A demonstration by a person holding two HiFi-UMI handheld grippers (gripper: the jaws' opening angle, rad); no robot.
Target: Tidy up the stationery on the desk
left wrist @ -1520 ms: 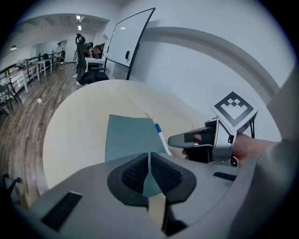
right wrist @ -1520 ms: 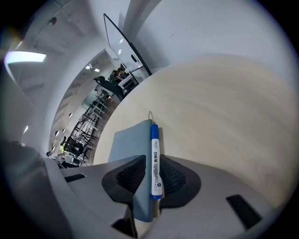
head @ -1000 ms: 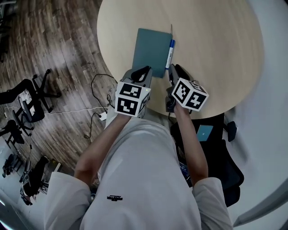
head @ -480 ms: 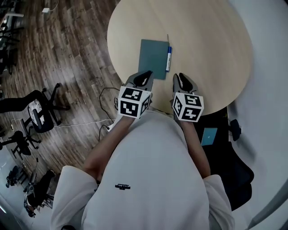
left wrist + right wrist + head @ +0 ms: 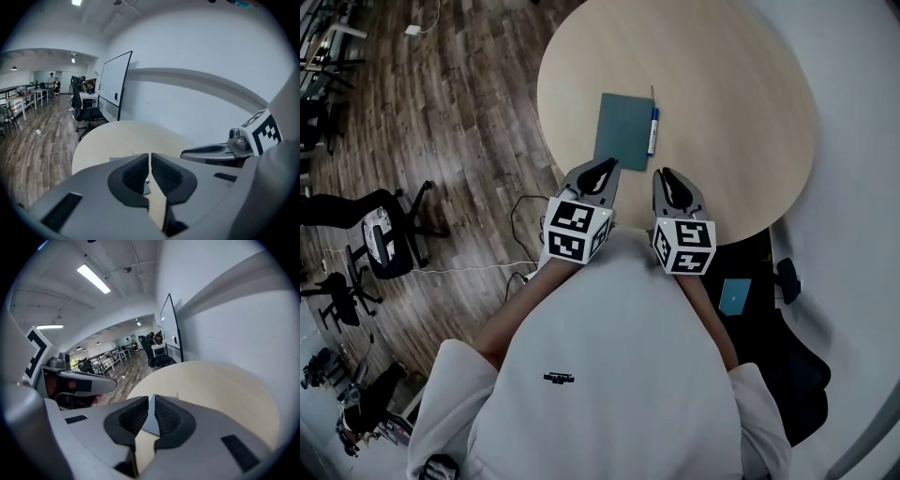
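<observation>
Fingers (image 5: 136, 174) pressed together on left gripper (image 5: 600, 170) and right gripper (image 5: 668, 182), both empty, at table (image 5: 750, 112) edge near notebook (image 5: 624, 131) and pen (image 5: 653, 131).

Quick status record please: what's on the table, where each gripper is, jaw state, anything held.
surface: round table, light wood
notebook: teal notebook, closed, flat, on the near-left part of the table
pen: blue and white pen, lying along the notebook's right edge
left gripper: left gripper at the near table edge, just short of the notebook, jaws together, empty
right gripper: right gripper at the near table edge, short of the pen, jaws together, empty
held: nothing
</observation>
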